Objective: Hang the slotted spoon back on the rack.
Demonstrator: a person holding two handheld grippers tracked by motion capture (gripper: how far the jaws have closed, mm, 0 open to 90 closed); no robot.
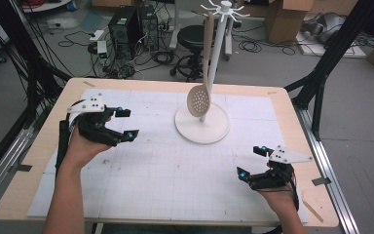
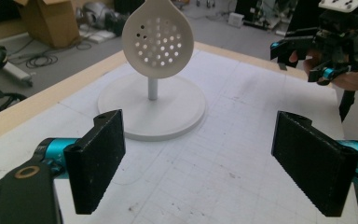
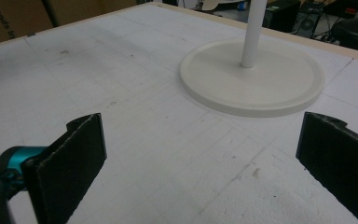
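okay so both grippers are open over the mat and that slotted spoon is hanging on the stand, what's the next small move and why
Probably ease the left gripper forward toward the spoon. Its fingers stand wide apart and already face the spoon's bowl, which hangs from the stand above the base. The right gripper is farther off and faces the base.

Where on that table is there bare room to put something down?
The white mat lies bare between the left gripper and right gripper, and along the near edge. It is crowded only at the stand's round base, where the slotted spoon hangs.
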